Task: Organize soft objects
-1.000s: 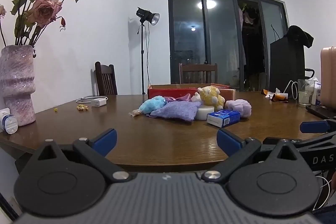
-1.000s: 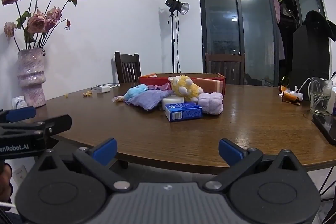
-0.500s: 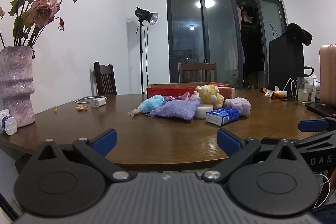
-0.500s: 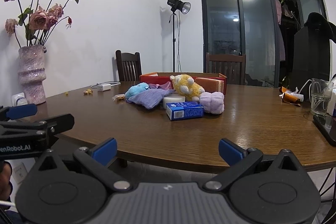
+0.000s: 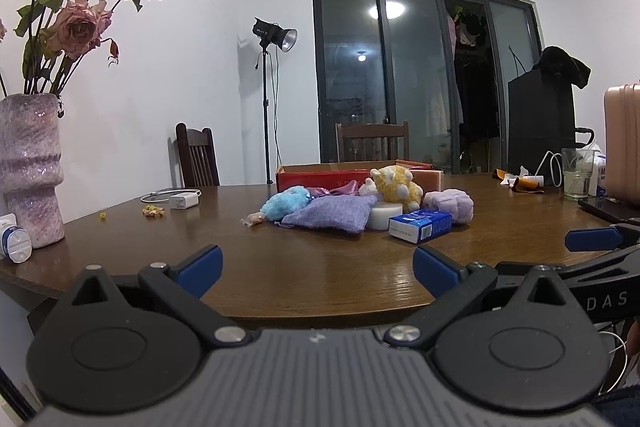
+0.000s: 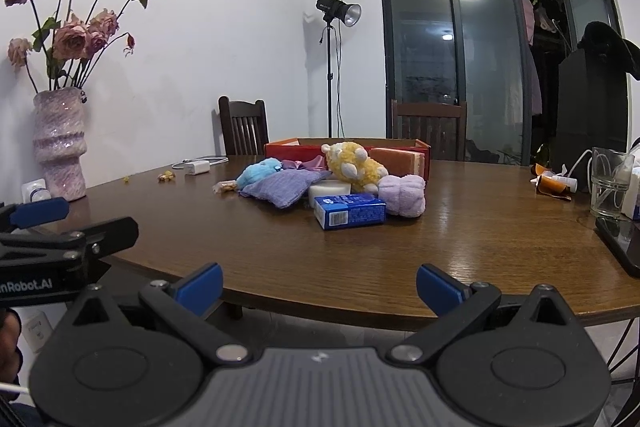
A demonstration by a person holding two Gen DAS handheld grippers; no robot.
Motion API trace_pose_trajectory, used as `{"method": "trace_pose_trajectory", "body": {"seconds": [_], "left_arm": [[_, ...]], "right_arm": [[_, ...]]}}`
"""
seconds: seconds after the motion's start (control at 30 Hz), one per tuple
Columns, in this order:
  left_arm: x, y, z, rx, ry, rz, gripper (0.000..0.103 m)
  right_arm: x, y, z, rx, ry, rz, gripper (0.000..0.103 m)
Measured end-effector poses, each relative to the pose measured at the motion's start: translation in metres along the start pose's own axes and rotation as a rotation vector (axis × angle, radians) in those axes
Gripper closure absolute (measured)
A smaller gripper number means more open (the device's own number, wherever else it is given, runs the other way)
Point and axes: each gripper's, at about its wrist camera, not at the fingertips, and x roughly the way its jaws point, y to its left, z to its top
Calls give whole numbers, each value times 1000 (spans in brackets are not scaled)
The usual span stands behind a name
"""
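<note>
Nothing sorted yet, by the look of it. Round wooden table (image 6: 480, 251) carrying the whole heap at mid-table, well apart from both tools. Red box (image 6: 292, 149) just behind the heap, contents not visible. Purple pouch (image 6: 280, 187), yellow plush (image 6: 354, 167), lilac plush (image 6: 402, 195) and blue plush (image 6: 258, 173) bunched together in front, with a blue carton (image 6: 350, 213) at the near edge. Left gripper (image 5: 318, 265) and right gripper (image 6: 320, 285) held short of the table edge, jaws spread wide, empty. All picking and placing left to do.
</note>
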Motion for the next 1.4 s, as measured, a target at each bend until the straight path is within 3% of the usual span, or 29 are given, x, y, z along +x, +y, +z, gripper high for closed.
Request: {"method": "trace_pose_trajectory", "body": {"seconds": [1.4], "left_arm": [[2,4,0,0,14,3,0]], "right_arm": [[2,-1,0,0,5,11,0]]}}
